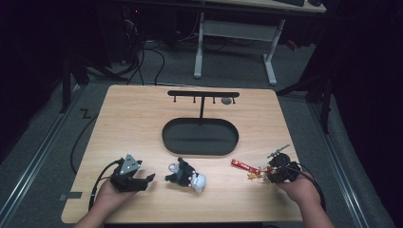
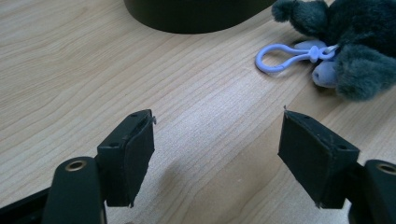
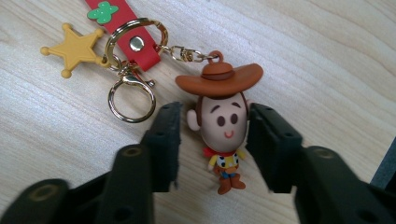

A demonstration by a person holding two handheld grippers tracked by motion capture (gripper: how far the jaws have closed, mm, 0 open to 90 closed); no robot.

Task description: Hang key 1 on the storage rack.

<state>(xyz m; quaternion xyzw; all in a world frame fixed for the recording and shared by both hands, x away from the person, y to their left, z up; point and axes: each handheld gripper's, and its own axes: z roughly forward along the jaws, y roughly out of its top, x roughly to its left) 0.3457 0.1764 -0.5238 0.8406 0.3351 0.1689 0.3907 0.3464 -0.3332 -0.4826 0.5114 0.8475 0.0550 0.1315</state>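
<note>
Cowboy figure keychain [image 3: 223,140] lies flat on the wooden table [image 1: 142,123] at its front right, near the edge. Attached by chain: a gold ring [image 3: 131,98], a yellow star charm [image 3: 74,48] and a red strap [image 3: 122,28] running toward the table's middle. The right gripper [image 3: 212,135] brackets the figure's head — one jaw at each side, close against it, though firm contact cannot be confirmed. Right hand [image 1: 300,189] holds that gripper low over the table.

Left gripper [image 2: 217,144] sits at front left, jaws spread wide over bare wood, grasping nothing. Just beyond it lies a dark grey plush toy [image 2: 350,42] with a pale lilac clip loop [image 2: 280,58]. Behind, centre — a black oval tray [image 1: 199,137] carrying a T-shaped hook stand [image 1: 203,95].
</note>
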